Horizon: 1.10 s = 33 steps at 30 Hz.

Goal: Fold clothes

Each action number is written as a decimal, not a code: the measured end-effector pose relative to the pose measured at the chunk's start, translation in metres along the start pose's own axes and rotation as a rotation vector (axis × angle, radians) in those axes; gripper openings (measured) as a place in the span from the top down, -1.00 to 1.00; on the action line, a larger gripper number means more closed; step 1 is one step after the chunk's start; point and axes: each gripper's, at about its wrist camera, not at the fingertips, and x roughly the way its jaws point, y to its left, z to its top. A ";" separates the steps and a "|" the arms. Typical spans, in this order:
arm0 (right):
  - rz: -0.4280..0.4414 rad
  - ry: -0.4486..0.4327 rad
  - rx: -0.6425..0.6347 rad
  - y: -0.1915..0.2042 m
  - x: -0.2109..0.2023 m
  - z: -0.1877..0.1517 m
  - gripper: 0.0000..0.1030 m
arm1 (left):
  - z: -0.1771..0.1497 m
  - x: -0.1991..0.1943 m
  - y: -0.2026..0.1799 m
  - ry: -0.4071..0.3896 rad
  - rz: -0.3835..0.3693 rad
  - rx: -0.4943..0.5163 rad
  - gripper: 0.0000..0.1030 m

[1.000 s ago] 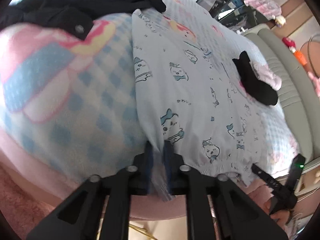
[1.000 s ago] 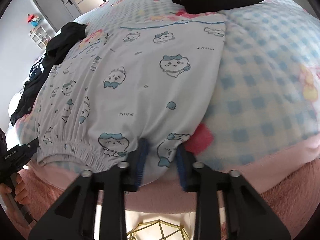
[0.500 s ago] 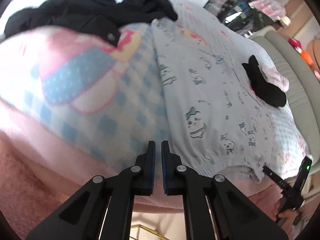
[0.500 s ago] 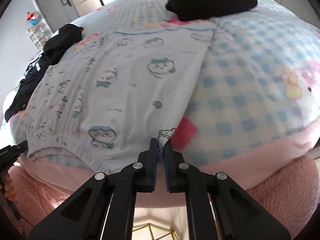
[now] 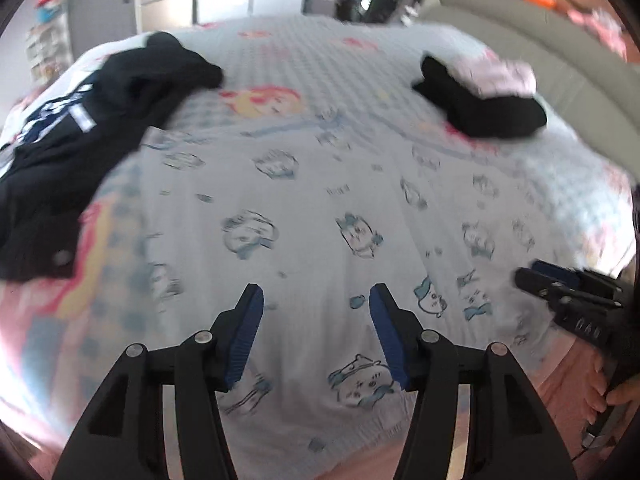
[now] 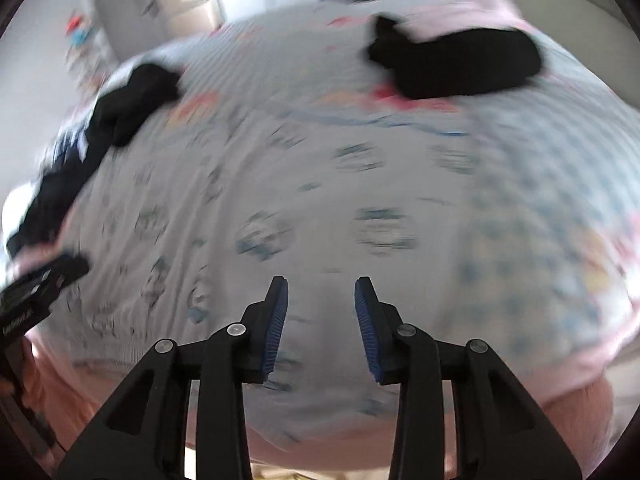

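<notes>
Two views, both blurred. From your left wrist, the left gripper is opening with nothing between its pads, above the cartoon-print garment spread flat on the bed. From your right wrist, the right gripper is opening too, empty. Grab only one layer and you will likely drag the garment crooked.

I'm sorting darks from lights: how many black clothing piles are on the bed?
2. An unfolded black heap sprawls along the bed's far-left side; a compact black bundle lies far right, a pale pink item on it. More may hide beyond the blurred edges.
</notes>
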 end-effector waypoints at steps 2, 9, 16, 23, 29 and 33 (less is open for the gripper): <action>-0.006 0.039 -0.075 0.019 0.018 -0.006 0.30 | -0.004 0.015 0.001 0.059 0.033 0.015 -0.11; -0.048 0.075 -0.071 0.010 0.032 -0.020 0.27 | -0.017 0.010 0.024 0.076 0.026 -0.008 -0.11; -0.021 -0.002 -0.054 0.022 0.010 -0.004 0.20 | -0.001 -0.006 0.016 -0.031 -0.049 -0.055 -0.10; -0.048 0.073 -0.088 0.040 0.039 -0.003 0.19 | -0.013 0.013 0.021 0.062 -0.007 -0.080 -0.10; -0.073 0.039 -0.037 0.011 0.021 -0.012 0.18 | -0.020 -0.012 0.048 0.019 0.017 -0.129 -0.10; -0.017 -0.009 -0.030 0.023 0.008 0.000 0.13 | -0.009 -0.013 0.030 -0.016 -0.011 -0.100 -0.09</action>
